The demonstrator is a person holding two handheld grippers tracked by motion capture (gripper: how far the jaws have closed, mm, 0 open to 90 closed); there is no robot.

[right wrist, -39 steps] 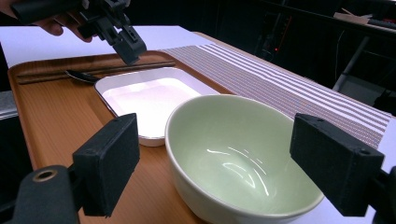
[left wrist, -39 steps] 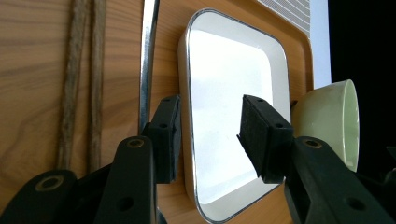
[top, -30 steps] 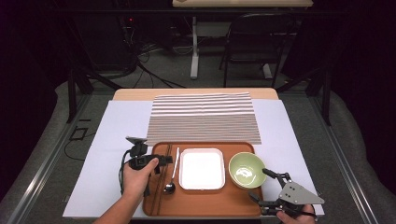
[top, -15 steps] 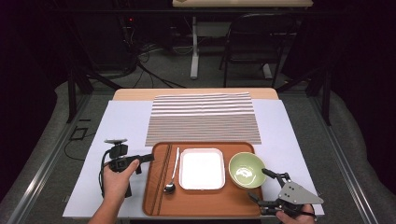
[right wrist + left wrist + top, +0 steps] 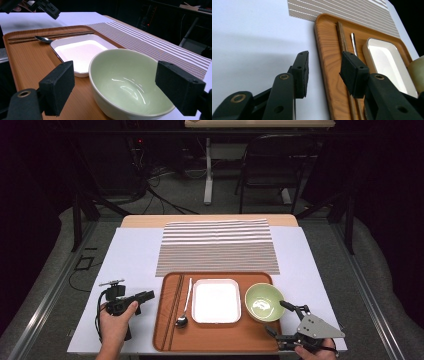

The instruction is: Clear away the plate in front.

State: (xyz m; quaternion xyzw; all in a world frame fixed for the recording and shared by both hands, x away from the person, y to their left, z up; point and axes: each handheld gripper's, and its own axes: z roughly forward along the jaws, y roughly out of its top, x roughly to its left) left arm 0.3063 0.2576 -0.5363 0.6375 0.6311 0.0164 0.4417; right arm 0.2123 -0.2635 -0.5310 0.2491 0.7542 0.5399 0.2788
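One wooden tray [image 5: 220,340] sits in the lower middle of the high view, on a white sheet [image 5: 132,255] that covers the table. On the tray I count one square white plate [image 5: 216,301], one pale green bowl [image 5: 264,302] to the right of it, one metal spoon [image 5: 184,306] to its left, and one pair of brown chopsticks [image 5: 176,305] lying side by side near the tray's left rim. One striped placemat [image 5: 218,246] lies just above the tray, its lower edge touching or very nearly touching the tray's top rim.

There are two grippers, one in each of the person's hands. The left gripper [image 5: 146,296] is at the lower left of the high view, over the white sheet just beside the tray's left edge and apart from everything on it. In the left gripper view its jaws stand parted with nothing between them, and they have just been closing a little; the tray rim and chopsticks [image 5: 344,47] run up the frame past the right-hand pad.

The right gripper [image 5: 280,321] is at the lower right of the high view, at the tray's bottom right corner. In the right gripper view its jaws stand wide, released, with the bowl [image 5: 130,85] in the middle of the frame between the two pads and touching neither.
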